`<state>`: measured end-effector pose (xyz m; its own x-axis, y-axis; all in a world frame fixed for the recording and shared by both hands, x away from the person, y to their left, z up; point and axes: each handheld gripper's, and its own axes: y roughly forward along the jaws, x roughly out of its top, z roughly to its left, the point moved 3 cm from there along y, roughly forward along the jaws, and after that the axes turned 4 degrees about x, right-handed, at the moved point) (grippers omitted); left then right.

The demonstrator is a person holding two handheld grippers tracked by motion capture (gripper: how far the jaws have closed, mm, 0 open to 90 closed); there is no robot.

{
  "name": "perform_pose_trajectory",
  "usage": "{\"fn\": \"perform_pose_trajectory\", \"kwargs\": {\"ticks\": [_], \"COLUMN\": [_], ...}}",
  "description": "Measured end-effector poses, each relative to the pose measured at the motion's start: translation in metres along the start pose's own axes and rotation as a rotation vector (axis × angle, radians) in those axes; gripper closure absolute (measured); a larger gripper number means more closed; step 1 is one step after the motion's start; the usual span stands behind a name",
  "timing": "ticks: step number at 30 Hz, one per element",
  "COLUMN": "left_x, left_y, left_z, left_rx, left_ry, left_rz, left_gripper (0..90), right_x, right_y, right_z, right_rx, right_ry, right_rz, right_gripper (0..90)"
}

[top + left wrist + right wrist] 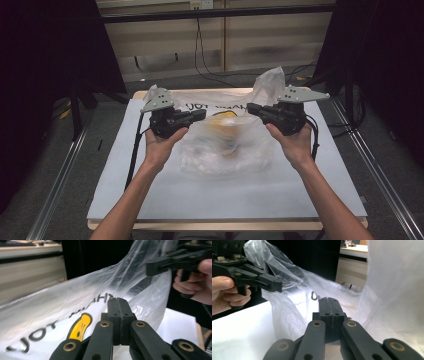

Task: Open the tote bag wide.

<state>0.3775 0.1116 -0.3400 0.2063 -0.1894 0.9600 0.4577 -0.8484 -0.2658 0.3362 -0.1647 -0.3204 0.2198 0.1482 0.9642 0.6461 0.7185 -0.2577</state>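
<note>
Clear plastic bag [227,145] on desk [150,190]: between both claws, left claw [202,114] at nine o'clock, right claw [250,108] at three, each pinching film.

Lab-like recording bay: white work board [150,180], black curtains [50,50], trailing cables [202,50], floor rails [60,175].

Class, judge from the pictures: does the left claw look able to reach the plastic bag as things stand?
Probably yes: the left claw is shut and points at the bag, with nothing between them.
</note>
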Motion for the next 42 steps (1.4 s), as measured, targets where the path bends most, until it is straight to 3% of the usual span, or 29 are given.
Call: {"fn": "perform_pose_trajectory", "kwargs": {"ticks": [5, 11, 16, 21, 27, 29, 37, 42], "left_x": [-0.01, -0.018, -0.03, -0.041, -0.056, -0.065, -0.088, -0.099], "left_y": [0.008, 0.018, 0.027, 0.033, 0.043, 0.048, 0.055, 0.06], "left_z": [0.006, 0.012, 0.016, 0.021, 0.027, 0.028, 0.033, 0.033], "left_rx": [0.006, 0.015, 0.002, 0.004, 0.008, 0.01, 0.0, -0.003], "left_ry": [-0.02, -0.035, -0.027, -0.043, -0.026, -0.007, -0.043, -0.045], "left_rz": [0.016, 0.045, 0.062, 0.081, 0.138, 0.192, 0.233, 0.269], "left_gripper": [90.0, 90.0, 90.0, 90.0, 90.0, 90.0, 90.0, 90.0], "right_x": [-0.02, -0.035, -0.052, -0.068, -0.082, -0.088, -0.109, -0.121], "right_y": [0.002, 0.007, 0.014, 0.021, 0.029, 0.033, 0.04, 0.045], "right_z": [-0.008, -0.014, -0.021, -0.03, -0.034, -0.035, -0.039, -0.042], "right_rx": [-0.015, -0.01, -0.008, 0.006, 0.007, 0.013, 0.017, 0.022], "right_ry": [0.04, 0.054, 0.078, 0.103, 0.121, 0.129, 0.144, 0.146], "right_rz": [0.015, 0.019, 0.034, 0.01, 0.033, 0.048, 0.096, 0.147], "right_gripper": [90.0, 90.0, 90.0, 90.0, 90.0, 90.0, 90.0, 90.0]}}
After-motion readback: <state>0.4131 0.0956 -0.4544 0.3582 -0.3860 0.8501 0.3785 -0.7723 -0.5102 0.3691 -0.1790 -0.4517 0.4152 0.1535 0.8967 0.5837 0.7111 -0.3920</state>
